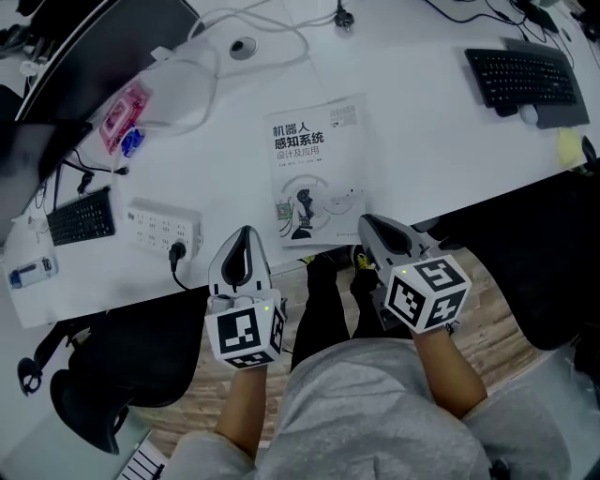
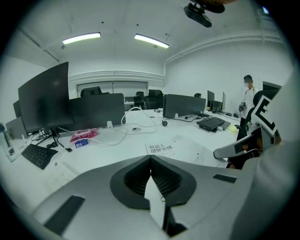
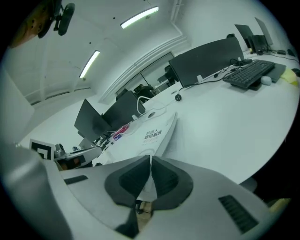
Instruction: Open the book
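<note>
A closed white book (image 1: 314,169) with dark Chinese title print lies flat on the white desk (image 1: 431,159), near its front edge. It also shows ahead of the jaws as the book (image 2: 161,149) and the book (image 3: 152,135). My left gripper (image 1: 244,232) hovers at the desk edge, left of the book's near end, and the left gripper (image 2: 151,158) is shut with nothing held. My right gripper (image 1: 367,221) is by the book's near right corner. The right gripper (image 3: 150,157) is shut tip to tip and hides that corner. No grip on the book shows.
A black keyboard (image 1: 525,80) sits at the far right, with a white power strip (image 1: 164,227), a small keyboard (image 1: 82,217) and a pink packet (image 1: 124,114) at the left. Cables (image 1: 272,28) loop behind the book. A black chair (image 1: 122,375) stands under the desk edge.
</note>
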A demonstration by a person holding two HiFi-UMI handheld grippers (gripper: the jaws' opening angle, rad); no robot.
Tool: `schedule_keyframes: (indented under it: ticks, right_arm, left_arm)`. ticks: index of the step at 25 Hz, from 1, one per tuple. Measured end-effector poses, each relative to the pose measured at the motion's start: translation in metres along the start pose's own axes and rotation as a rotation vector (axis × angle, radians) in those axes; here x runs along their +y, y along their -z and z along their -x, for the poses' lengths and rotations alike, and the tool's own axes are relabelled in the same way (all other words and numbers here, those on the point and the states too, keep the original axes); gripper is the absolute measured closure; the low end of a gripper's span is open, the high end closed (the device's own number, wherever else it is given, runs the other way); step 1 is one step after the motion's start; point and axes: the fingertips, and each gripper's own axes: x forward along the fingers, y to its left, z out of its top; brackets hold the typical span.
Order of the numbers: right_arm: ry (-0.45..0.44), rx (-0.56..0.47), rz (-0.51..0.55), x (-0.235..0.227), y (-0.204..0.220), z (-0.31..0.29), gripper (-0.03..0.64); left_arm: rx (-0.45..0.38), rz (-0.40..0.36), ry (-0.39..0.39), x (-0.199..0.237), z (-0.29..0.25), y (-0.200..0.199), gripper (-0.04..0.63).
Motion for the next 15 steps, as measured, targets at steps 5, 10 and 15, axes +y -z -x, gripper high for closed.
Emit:
schedule_keyframes:
  ticks: [5,10,15]
  right_arm:
    - [-0.048,-0.019,0.038,0.033,-0.015,-0.001,0.581]
    - [-0.11,-0.029,0.08,0.073,-0.03,-0.011,0.584]
    - [-0.207,-0.041,0.149,0.134,-0.044,-0.033,0.589]
  left_arm:
    - [-0.048,0.0,-0.028,0.013,0.018,-0.022,0.586]
    - [-0.102,0.011,-0.066,0.036,0.036,-0.042,0.586]
    - [-0.126,0.033,-0.1,0.065,0.05,-0.054,0.586]
